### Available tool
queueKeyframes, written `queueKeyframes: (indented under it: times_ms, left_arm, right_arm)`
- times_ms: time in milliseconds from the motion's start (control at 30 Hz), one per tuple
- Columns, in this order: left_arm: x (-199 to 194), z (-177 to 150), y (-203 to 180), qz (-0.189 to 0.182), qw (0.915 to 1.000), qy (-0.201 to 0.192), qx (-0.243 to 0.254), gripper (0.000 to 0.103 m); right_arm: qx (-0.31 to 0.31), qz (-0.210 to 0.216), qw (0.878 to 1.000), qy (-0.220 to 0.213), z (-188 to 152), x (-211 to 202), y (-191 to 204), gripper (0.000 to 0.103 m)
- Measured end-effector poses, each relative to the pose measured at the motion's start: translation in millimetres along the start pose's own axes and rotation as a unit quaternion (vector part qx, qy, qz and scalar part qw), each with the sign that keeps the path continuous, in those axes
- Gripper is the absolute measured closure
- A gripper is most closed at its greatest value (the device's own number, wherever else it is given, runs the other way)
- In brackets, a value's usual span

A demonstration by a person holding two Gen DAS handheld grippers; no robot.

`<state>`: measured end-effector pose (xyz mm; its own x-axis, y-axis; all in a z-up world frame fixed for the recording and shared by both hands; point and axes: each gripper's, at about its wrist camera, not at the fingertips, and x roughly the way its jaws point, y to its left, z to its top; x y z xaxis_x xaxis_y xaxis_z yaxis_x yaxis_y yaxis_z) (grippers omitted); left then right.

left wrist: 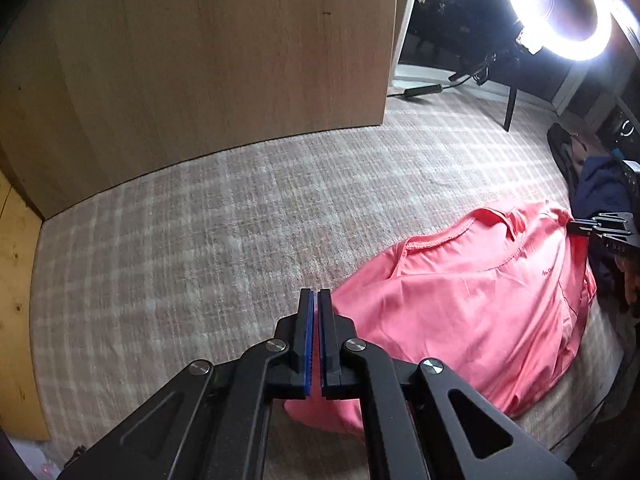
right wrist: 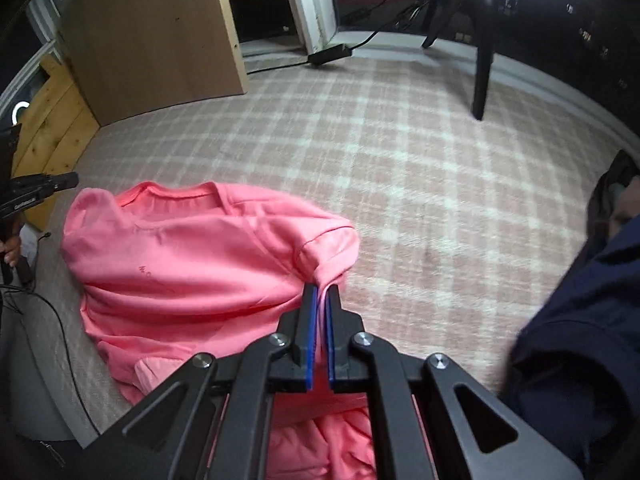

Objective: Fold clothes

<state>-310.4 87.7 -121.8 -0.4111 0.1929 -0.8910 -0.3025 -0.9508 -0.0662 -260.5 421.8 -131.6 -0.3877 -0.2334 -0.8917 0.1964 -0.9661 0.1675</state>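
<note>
Pink short-sleeved T-shirt point(right wrist: 192, 264) lies on the checked woven carpet point(right wrist: 400, 168), neckline away from the person. Left gripper point(left wrist: 314, 300) sits at the shirt's left edge, fingers closed together just over the fabric edge. Right gripper point(right wrist: 321, 294) is at the shirt's right sleeve, fabric pinched between its fingers. Light wooden cabinet panel point(left wrist: 224, 52) stands on the carpet behind and left of the shirt. Glowing ring light on a stand point(left wrist: 560, 4) is behind the carpet, to the right. Dark blue garment point(right wrist: 580, 320) lies right of the shirt, near the right gripper. Black chair leg point(right wrist: 482, 76) stands on the carpet's far side.
</note>
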Motion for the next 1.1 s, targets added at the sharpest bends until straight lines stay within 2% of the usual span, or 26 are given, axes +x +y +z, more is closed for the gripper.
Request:
queueKeyframes:
  times_ms: [67, 100, 133, 167, 233, 333, 433, 500, 567, 633, 700, 800, 833, 867, 900, 933, 967, 1000, 1100]
  left_arm:
    - [3.2, -0.7, -0.8, -0.001, 0.9999, 0.009, 0.007, 0.096]
    - [4.0, -1.7, -0.7, 0.001, 0.9999, 0.014, 0.01, 0.08]
    - [4.7, -2.7, -0.6, 0.003, 0.9997, 0.019, 0.013, 0.058]
    - [4.6, -2.3, -3.1, 0.007, 0.9998, 0.017, 0.013, 0.053]
    - [3.1, -4.1, -6.7, 0.01, 0.9997, 0.016, 0.014, 0.053]
    - [-3.2, -9.5, -9.1, 0.013, 0.9997, 0.012, 0.014, 0.053]
    - [-20.3, -23.5, -5.2, 0.022, 0.9997, 0.006, 0.01, 0.053]
    - [-34.1, -32.8, 2.0, 0.026, 0.9997, 0.0, 0.001, 0.053]
    - [-54.2, -44.9, 15.5, 0.035, 0.9992, -0.01, -0.016, 0.053]
    - [-78.0, -59.8, 31.7, 0.046, 0.9982, -0.022, -0.033, 0.053]
    - [-100.4, -75.7, 46.9, 0.067, 0.9959, -0.031, -0.051, 0.053]
    - [-135.6, -107.8, 73.9, 0.106, 0.9898, -0.041, -0.086, 0.053]
    - [-144.4, -119.5, 82.3, 0.116, 0.9873, -0.041, -0.101, 0.053]
    - [-153.1, -131.0, 90.7, 0.126, 0.9845, -0.04, -0.115, 0.053]
    - [-158.0, -140.4, 96.4, 0.126, 0.9832, -0.038, -0.126, 0.053]
    - [-159.5, -148.2, 100.0, 0.124, 0.9827, -0.034, -0.133, 0.053]
    - [-157.5, -153.8, 98.8, 0.121, 0.9832, -0.028, -0.134, 0.053]
    - [-155.2, -159.2, 97.4, 0.117, 0.9837, -0.021, -0.135, 0.053]
    - [-128.9, -158.2, 74.0, 0.059, 0.9897, -0.006, -0.13, 0.053]
  right_arm:
    - [0.005, 0.012, 1.0, 0.001, -1.3, 0.7, -0.8, 0.099]
    - [0.008, 0.018, 1.0, 0.001, -1.9, 1.1, -1.2, 0.099]
    - [0.011, 0.024, 1.0, 0.002, -2.6, 1.5, -1.7, 0.099]
    - [0.013, 0.03, 0.999, 0.002, -3.2, 1.9, -2.1, 0.099]
    - [0.019, 0.042, 0.999, 0.003, -4.5, 2.6, -2.9, 0.099]
    - [0.05, 0.063, 0.997, -0.017, -10.1, -10.1, -1.2, 0.099]
    - [0.089, 0.095, 0.991, -0.034, -18.2, -28.8, 3.8, 0.099]
    - [0.111, 0.134, 0.983, -0.05, -22.3, -41.8, 22.5, 0.099]
    - [0.103, 0.191, 0.973, -0.075, -22.6, -51.6, 63.8, 0.099]
    - [0.077, 0.245, 0.963, -0.076, -16.6, -46.2, 118.1, 0.099]
    - [0.034, 0.316, 0.947, -0.057, -7.1, -27.7, 197.4, 0.099]
    - [-0.058, 0.383, 0.922, 0.012, -3.6, -4.1, 304.4, 0.099]
    - [-0.092, 0.372, 0.923, 0.027, -7.7, -3.1, 336.7, 0.099]
    - [-0.11, 0.365, 0.924, 0.031, -12.4, -5.9, 352.7, 0.092]
    - [-0.105, 0.366, 0.924, 0.027, -16.0, -10.0, 346.6, 0.084]
    - [-0.099, 0.369, 0.924, 0.021, -19.5, -14.2, 338.9, 0.064]
    - [-0.093, 0.371, 0.924, 0.016, -23.0, -18.3, 331.3, 0.049]
    - [-0.087, 0.373, 0.924, 0.011, -26.5, -22.5, 323.6, 0.047]
    - [-0.048, 0.323, 0.945, -0.003, -31.5, -27.2, 253.3, 0.046]
